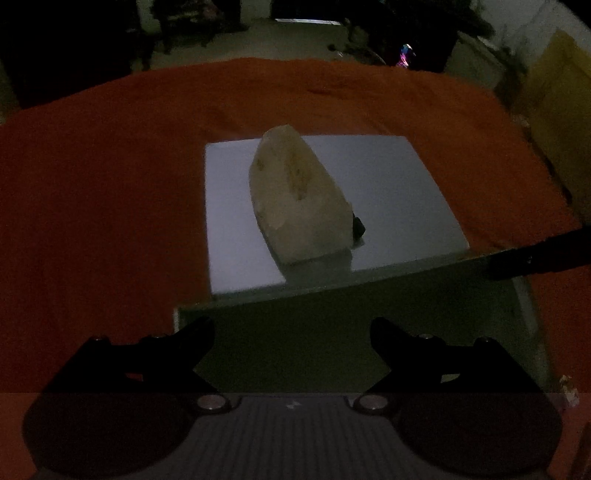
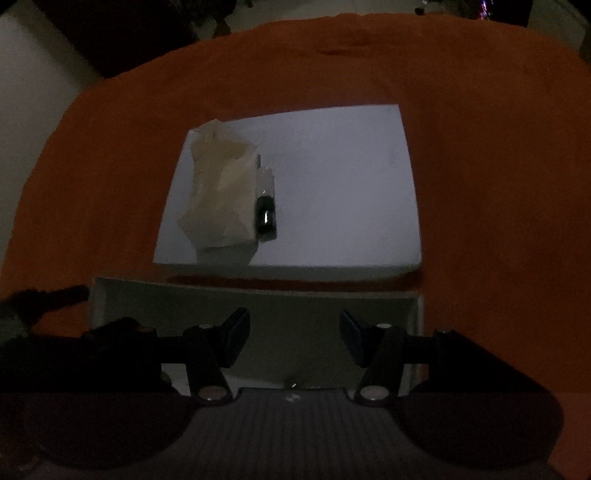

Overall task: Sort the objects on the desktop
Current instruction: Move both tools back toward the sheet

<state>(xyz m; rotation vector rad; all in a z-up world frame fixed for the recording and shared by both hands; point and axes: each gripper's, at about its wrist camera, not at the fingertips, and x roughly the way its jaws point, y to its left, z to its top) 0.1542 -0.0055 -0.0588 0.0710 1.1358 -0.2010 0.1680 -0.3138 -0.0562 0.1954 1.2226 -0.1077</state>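
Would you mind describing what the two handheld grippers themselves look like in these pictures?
Both are matt black. The left gripper has two angular fingers with small silver screw heads, joined by round silver pivots to a grey ribbed base plate. The right gripper is built alike, with flat rectangular pads on its fingertips. No cables, markings or sleeves show in the dim light.

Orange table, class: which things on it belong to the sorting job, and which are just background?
Job:
tissue
black cap
white board
box
left gripper and right gripper, both open

Background:
orange cloth
dark furniture
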